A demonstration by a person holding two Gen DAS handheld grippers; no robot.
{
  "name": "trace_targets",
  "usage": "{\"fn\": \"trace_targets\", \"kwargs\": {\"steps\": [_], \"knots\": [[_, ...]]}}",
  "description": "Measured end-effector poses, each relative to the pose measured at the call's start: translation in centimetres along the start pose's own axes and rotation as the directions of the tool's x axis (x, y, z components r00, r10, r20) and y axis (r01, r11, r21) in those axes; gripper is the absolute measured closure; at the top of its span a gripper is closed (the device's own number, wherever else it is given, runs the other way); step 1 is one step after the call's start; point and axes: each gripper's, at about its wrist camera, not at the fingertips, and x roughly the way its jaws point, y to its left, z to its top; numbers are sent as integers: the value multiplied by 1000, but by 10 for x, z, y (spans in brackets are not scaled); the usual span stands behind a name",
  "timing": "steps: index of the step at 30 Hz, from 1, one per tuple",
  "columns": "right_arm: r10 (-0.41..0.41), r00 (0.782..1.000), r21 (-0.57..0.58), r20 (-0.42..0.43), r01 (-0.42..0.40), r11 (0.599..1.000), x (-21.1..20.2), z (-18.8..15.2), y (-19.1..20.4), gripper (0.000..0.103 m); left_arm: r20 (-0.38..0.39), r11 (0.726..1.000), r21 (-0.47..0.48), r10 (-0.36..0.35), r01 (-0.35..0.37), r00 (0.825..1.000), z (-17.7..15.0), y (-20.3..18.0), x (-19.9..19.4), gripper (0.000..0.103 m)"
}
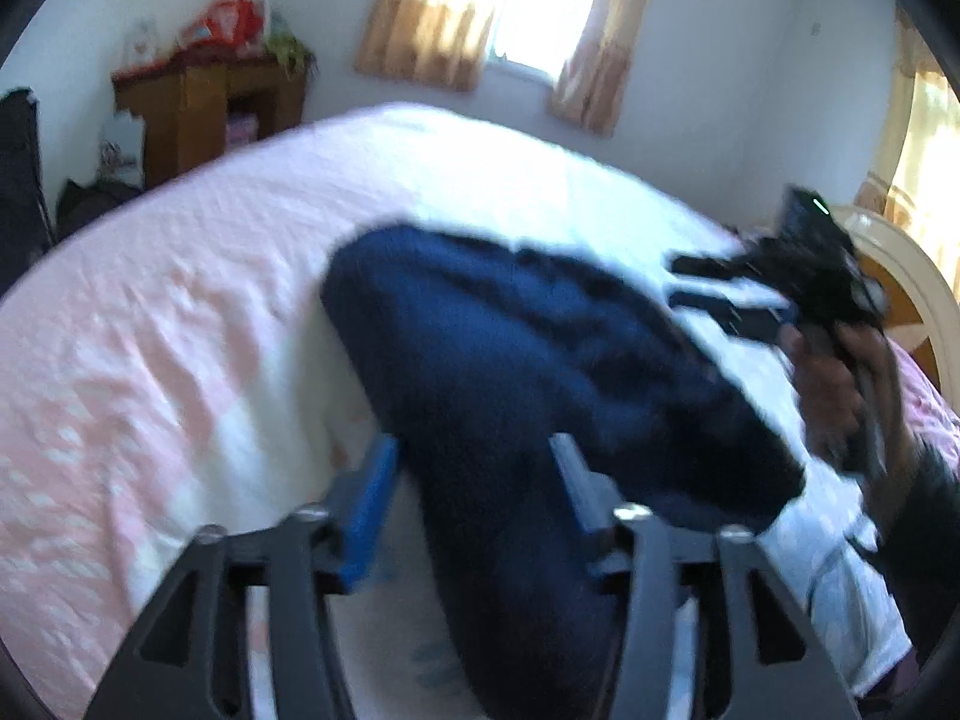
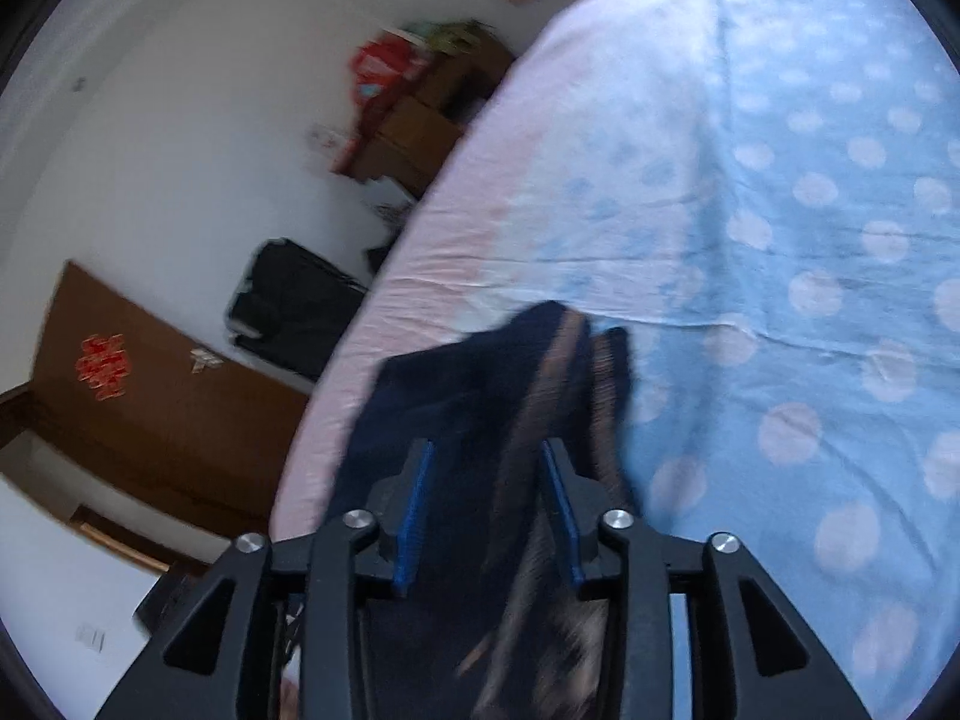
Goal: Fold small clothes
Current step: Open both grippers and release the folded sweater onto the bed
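A dark navy garment [image 1: 540, 372] lies across the bed [image 1: 180, 300], which is pink at one end and blue with pale dots at the other; part of it runs down between my left fingers. My left gripper [image 1: 474, 462] stands wide open around that cloth, fingers apart. In the right wrist view the navy garment [image 2: 486, 396] hangs bunched between the fingers of my right gripper [image 2: 486, 468], lifted over the bed [image 2: 780, 240]. The right gripper [image 1: 720, 288] also shows in the left wrist view, held by a hand at the garment's far end. Both views are blurred.
A wooden cabinet [image 1: 204, 114] with red bags on top stands by the far wall. A curtained window [image 1: 510, 18] is behind the bed. A black bag [image 2: 294, 306] and a brown door [image 2: 150, 396] are beside the bed. A headboard [image 1: 900, 276] is at right.
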Motion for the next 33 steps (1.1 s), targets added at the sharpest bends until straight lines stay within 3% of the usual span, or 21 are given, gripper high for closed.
{"fn": "trace_targets", "kwargs": {"steps": [2, 4, 8, 10, 13, 14, 16, 19, 21, 23, 27, 29, 30, 33], "knots": [[74, 997, -31, -5, -74, 997, -18, -16, 16, 56, 32, 1000, -5, 13, -13, 999, 7, 0, -5, 25], [129, 991, -36, -34, -130, 991, -25, -29, 25, 55, 33, 1000, -4, 11, -11, 999, 14, -2, -2, 25], [251, 956, -11, -153, -256, 967, -22, -75, 37, 55, 16, 997, 22, 68, -68, 998, 12, -4, 13, 25], [234, 955, -19, -180, -241, 970, -18, -91, 35, 55, -13, 996, 28, 80, -80, 997, 7, -4, 24, 25], [52, 986, 69, -160, -42, 997, -16, -100, -9, 55, -36, 993, 47, 108, -107, 993, -6, -3, 33, 20], [56, 987, 110, -149, -39, 993, -18, -99, -23, 55, -39, 993, 50, 112, -110, 993, -9, -2, 35, 15], [140, 982, 193, -125, -115, 974, -21, -102, -51, 57, -65, 995, 25, 95, -94, 993, -13, 2, 37, 14], [165, 980, 185, -107, -144, 972, -30, -107, -50, 56, -68, 995, 22, 101, -100, 993, -11, -1, 27, 14], [104, 991, 121, -88, -93, 988, -41, -111, -28, 53, -66, 993, 30, 113, -111, 991, -9, -5, 14, 14], [52, 998, 47, -33, -50, 998, -57, -118, -1, 42, -52, 994, 32, 110, -108, 993, -8, -10, -4, 13], [-76, 993, -85, 88, 83, 993, -93, -135, 48, 41, 14, 991, 39, 126, -127, 992, -4, -21, -36, 6], [-184, 969, -153, 162, 209, 966, -106, -144, 72, 40, 51, 989, 52, 139, -142, 989, -2, -28, -51, 5], [-251, 944, -186, 216, 292, 938, -114, -151, 86, 40, 78, 985, 66, 153, -159, 985, -1, -33, -60, 5], [-313, 896, -223, 315, 390, 893, -138, -170, 110, 40, 138, 980, 91, 163, -176, 977, 3, -44, -79, 3]]}}
